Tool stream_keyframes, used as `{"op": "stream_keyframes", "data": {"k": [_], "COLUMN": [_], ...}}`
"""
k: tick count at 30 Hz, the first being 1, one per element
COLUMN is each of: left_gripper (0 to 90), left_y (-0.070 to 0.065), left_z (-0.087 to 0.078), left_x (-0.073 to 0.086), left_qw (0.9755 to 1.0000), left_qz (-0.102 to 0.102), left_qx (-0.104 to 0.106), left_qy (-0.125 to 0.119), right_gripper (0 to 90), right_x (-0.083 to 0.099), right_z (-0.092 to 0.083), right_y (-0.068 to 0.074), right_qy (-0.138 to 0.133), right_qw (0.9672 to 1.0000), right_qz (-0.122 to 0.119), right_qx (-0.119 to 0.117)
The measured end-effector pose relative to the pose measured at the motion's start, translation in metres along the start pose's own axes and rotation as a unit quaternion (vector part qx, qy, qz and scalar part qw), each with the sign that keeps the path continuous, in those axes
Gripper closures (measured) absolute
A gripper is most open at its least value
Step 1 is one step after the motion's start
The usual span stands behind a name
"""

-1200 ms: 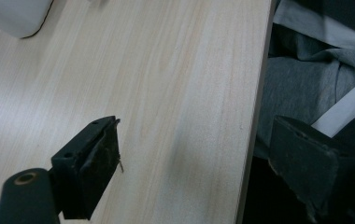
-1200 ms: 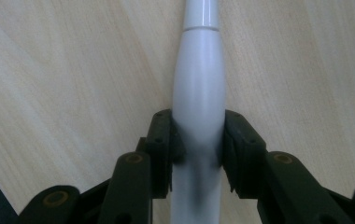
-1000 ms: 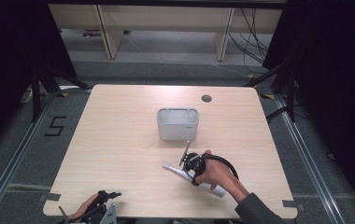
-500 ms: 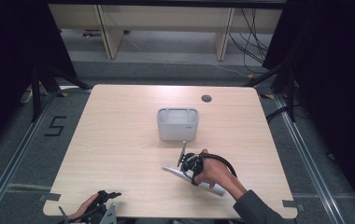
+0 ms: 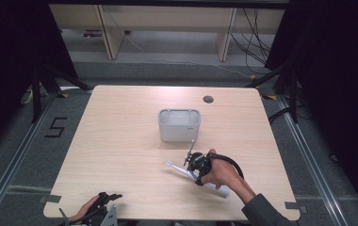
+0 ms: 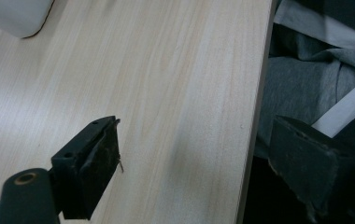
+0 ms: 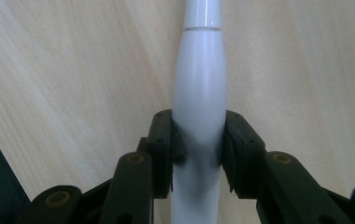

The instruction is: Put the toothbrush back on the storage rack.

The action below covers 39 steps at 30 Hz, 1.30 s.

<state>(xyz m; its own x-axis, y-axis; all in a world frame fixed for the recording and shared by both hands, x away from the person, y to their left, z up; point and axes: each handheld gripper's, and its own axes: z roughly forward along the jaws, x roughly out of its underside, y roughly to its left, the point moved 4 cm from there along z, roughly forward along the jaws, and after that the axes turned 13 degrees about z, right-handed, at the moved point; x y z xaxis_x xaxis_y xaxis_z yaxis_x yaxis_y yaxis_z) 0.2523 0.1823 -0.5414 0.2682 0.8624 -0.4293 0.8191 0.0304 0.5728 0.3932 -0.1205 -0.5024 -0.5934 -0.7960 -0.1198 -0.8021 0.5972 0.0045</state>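
Observation:
A white handle-shaped wand (image 7: 199, 84) lies flat on the wooden table (image 5: 120, 141), right of centre and near the front. My right gripper (image 7: 199, 135) is shut on its thick body, one jaw on each side. In the high view a hand holds that right gripper (image 5: 197, 165) over the wand (image 5: 173, 167), whose ends stick out left and right of the hand. A white open bin (image 5: 179, 125) stands at the table's middle, a short way beyond the wand. My left gripper (image 5: 102, 202) rests at the front left edge, and its jaws (image 6: 199, 154) stand wide open with nothing between them.
A round cable hole (image 5: 208, 99) sits near the table's far edge. In the left gripper view the table's front edge (image 6: 255, 116) runs past grey clothing (image 6: 301, 79), and a corner of the bin (image 6: 17, 16) shows at top left. Dark curtains and floor rails surround the table.

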Motion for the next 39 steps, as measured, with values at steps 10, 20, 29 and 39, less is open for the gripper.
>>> {"op": "stream_keyframes", "data": {"k": [10, 20, 29, 39], "left_gripper": [15.9, 15.9, 15.9, 15.9], "left_y": [0.0, 0.001, 0.0, 0.001], "left_z": [0.0, 0.0, 0.0, 0.001], "left_x": [0.0, 0.001, 0.001, 0.001], "left_qw": [1.0, 1.0, 1.0, 1.0], "left_qz": [0.002, 0.003, 0.003, 0.002], "left_qx": [0.0, 0.001, 0.004, 0.0], "left_qy": [0.003, 0.007, 0.006, 0.004], "right_gripper": [66.8, 66.8, 66.9, 66.8], "right_x": [0.008, 0.003, -0.009, -0.027], "right_z": [-0.039, -0.062, -0.072, -0.084], "right_y": [-0.007, -0.016, -0.022, -0.027], "right_qy": [-0.075, -0.191, -0.278, -0.349], "right_qw": [0.9964, 0.9798, 0.9573, 0.9339], "right_qz": [0.037, 0.049, 0.069, 0.067], "right_qx": [-0.013, -0.032, -0.039, -0.035]}}
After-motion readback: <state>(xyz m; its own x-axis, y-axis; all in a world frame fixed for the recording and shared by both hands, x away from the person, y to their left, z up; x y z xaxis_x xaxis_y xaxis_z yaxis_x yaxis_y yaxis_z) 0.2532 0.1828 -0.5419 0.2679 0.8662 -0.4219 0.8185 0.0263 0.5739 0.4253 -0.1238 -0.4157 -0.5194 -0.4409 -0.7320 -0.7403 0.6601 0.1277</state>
